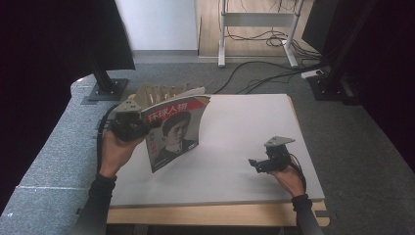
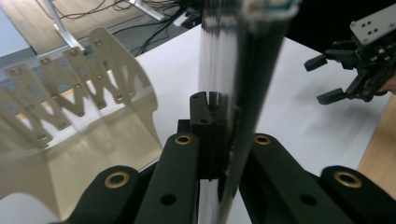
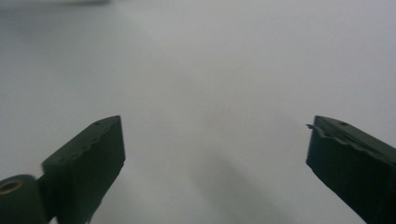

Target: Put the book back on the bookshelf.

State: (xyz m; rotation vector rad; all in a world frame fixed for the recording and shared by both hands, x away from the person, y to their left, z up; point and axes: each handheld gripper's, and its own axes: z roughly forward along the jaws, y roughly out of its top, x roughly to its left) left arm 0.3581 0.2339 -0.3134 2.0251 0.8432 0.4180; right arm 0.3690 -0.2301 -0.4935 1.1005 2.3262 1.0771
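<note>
At the left side of the counter, the left gripper is clamped on the edge of a magazine and holds it up above the white surface. The magazine stands nearly upright and a little tilted, with its lower corner close to the counter; I cannot tell if it touches. The cover, with red characters on top and a portrait below, faces the person. In the left gripper view, the magazine is seen from its edge, and the two black jaws are pressed together on it from both sides.

Just behind the magazine stands a beige rack with several upright dividers. In the left gripper view this rack is at the left of the jaws, near to them but apart.

Going to the right, the middle of the counter is bare white. At the right side, the right gripper rests low near the front edge, well apart from the magazine. Its jaws stand wide apart and hold nothing; in the right gripper view the white surface lies between them.
</note>
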